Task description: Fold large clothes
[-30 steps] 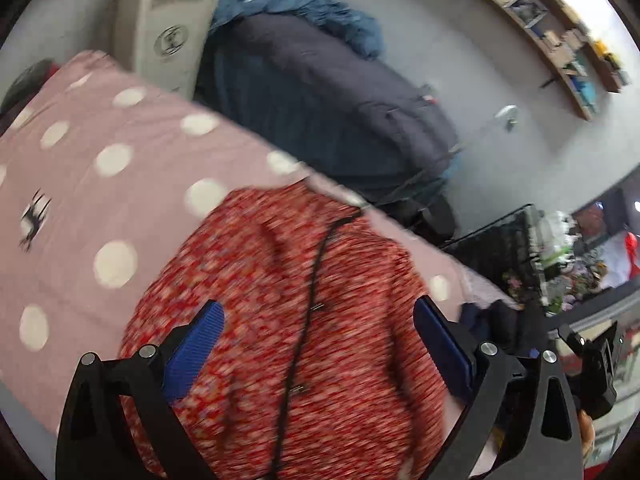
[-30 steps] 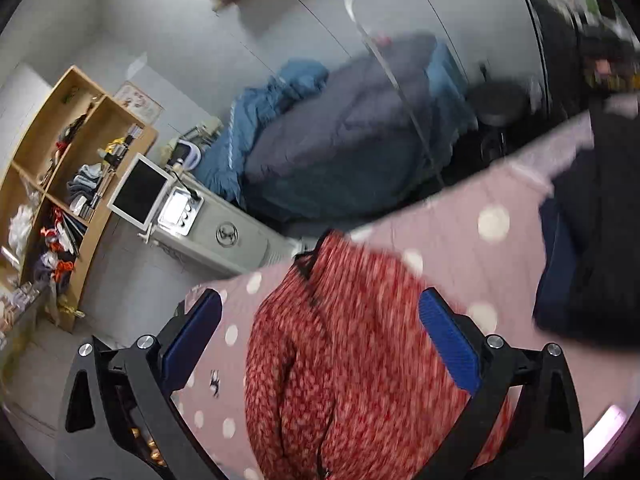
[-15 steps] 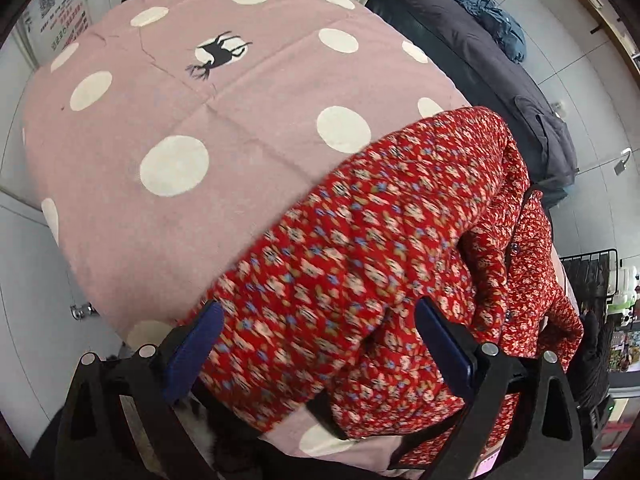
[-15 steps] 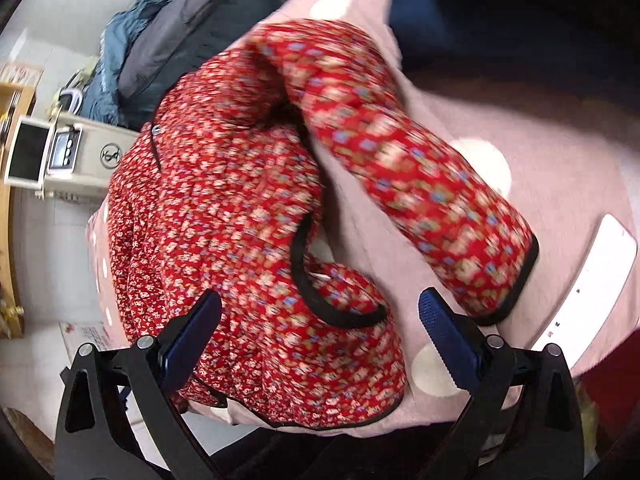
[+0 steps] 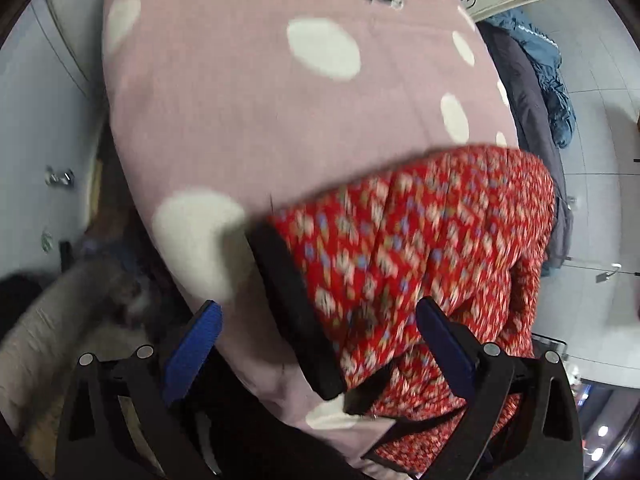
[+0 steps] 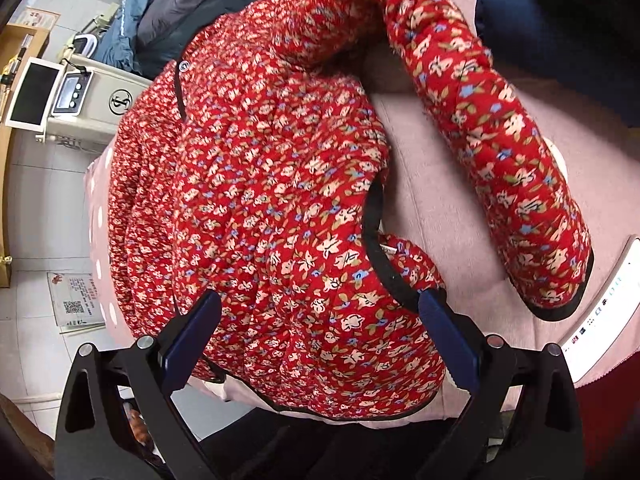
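A red floral padded jacket point(image 6: 260, 208) with black trim lies on a pink polka-dot blanket point(image 6: 452, 216). One sleeve point(image 6: 492, 128) arcs out to the right, its black cuff near the blanket's front edge. My right gripper point(image 6: 320, 336) hovers open over the jacket's lower hem, nothing between its fingers. In the left wrist view, another sleeve point(image 5: 420, 248) of the jacket lies on the blanket point(image 5: 240, 100), its black cuff point(image 5: 292, 312) toward me. My left gripper point(image 5: 320, 344) is open with that cuff lying in the gap between its blue pads, apart from both.
A beige machine with a small screen point(image 6: 72, 96) stands beyond the blanket. Dark grey and blue coats point(image 5: 536, 88) are heaped beside it. Dark clothes point(image 6: 560, 20) lie at the far right of the blanket. A white device point(image 6: 600, 300) rests on its right edge. Wooden shelves point(image 6: 12, 92) line the wall.
Both grippers swung down from a far view of the room and closed in on the jacket. The left one shifted toward the sleeve cuff at the blanket's near edge. Both stayed open.
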`<state>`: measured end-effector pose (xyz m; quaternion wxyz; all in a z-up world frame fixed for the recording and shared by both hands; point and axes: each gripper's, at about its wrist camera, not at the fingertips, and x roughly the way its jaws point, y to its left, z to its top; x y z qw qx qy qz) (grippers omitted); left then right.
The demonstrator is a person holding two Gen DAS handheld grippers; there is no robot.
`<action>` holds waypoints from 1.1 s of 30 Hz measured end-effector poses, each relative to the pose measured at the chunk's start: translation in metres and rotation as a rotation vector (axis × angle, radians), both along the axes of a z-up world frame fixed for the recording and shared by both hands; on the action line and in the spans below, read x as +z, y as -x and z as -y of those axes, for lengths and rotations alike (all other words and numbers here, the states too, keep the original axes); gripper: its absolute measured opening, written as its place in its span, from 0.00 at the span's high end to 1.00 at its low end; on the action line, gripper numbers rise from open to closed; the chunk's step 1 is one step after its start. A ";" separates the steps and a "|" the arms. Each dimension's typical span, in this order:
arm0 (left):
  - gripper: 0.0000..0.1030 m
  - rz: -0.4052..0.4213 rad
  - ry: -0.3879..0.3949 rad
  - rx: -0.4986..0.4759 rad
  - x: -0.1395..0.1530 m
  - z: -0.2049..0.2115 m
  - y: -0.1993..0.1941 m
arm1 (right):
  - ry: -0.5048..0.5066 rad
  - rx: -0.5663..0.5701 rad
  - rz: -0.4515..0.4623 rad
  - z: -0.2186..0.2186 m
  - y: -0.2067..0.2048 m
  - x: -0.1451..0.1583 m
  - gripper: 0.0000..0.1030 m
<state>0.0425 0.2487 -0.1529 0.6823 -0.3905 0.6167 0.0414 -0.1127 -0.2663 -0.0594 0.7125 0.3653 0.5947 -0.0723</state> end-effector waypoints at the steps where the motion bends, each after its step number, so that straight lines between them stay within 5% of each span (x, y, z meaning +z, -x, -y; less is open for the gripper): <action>1: 0.08 -0.003 0.022 0.001 -0.007 0.005 0.001 | 0.001 0.010 -0.004 -0.003 -0.001 -0.001 0.05; 3: 0.10 0.000 0.042 0.015 -0.018 0.014 -0.002 | 0.006 0.036 -0.006 -0.007 -0.005 0.001 0.05; 6: 0.30 0.007 0.004 0.005 -0.019 0.026 -0.020 | 0.029 0.080 0.000 -0.015 -0.010 0.006 0.05; 9: 0.87 0.090 -0.050 -0.067 0.004 0.033 -0.050 | 0.046 0.095 0.002 -0.019 -0.010 0.009 0.05; 14: 0.94 0.325 -0.251 -0.099 0.093 0.009 -0.134 | 0.042 0.064 -0.004 -0.015 -0.004 0.009 0.05; 18: 0.94 0.494 -0.329 -0.083 0.172 -0.022 -0.210 | 0.043 0.036 -0.005 -0.012 0.001 0.011 0.05; 23: 0.94 0.639 -0.554 -0.170 0.246 -0.018 -0.294 | 0.058 -0.022 -0.007 -0.003 0.012 0.014 0.05; 26: 0.94 0.592 -0.634 -0.171 0.237 -0.010 -0.335 | 0.063 -0.078 -0.018 0.003 0.022 0.012 0.05; 29: 0.87 0.408 -0.550 -0.102 0.182 -0.022 -0.367 | 0.075 -0.130 -0.032 0.007 0.034 0.011 0.05; 30: 0.83 0.347 -0.494 -0.092 0.160 -0.024 -0.373 | 0.082 -0.148 -0.039 0.008 0.039 0.011 0.05; 31: 0.64 0.312 -0.447 -0.088 0.142 -0.026 -0.372 | 0.091 -0.173 -0.048 0.011 0.045 0.011 0.05; 32: 0.31 0.273 -0.379 -0.081 0.118 -0.023 -0.369 | 0.096 -0.187 -0.054 0.012 0.049 0.011 0.05; 33: 0.20 0.263 -0.346 -0.068 0.104 -0.021 -0.362 | 0.104 -0.207 -0.062 0.014 0.054 0.011 0.05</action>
